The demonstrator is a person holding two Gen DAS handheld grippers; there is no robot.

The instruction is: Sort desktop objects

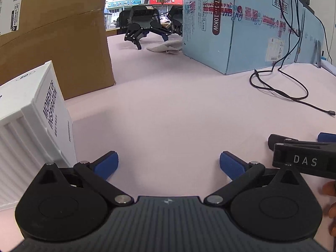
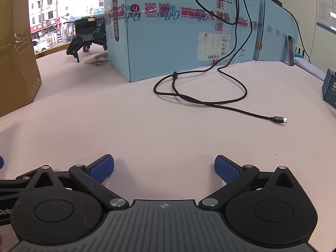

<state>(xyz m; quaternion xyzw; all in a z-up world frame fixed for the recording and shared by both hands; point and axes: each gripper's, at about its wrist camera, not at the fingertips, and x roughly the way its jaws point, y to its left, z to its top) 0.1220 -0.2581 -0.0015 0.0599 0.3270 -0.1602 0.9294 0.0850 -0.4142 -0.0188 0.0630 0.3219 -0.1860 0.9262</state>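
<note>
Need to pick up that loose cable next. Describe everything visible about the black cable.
The black cable is thin, matte and flexible. It hangs down the front of the blue box, then lies slack on the pale table in one loose loop that crosses itself. A small tie or clip sits on it near the box. Its free end, a small metal-tipped plug, rests flat on the table. Neither gripper touches it.

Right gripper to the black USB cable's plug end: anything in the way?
Nothing visible. The right gripper, jaws open and empty, faces bare pink tabletop all the way to the black cable and its plug, ahead and to the right.
</note>
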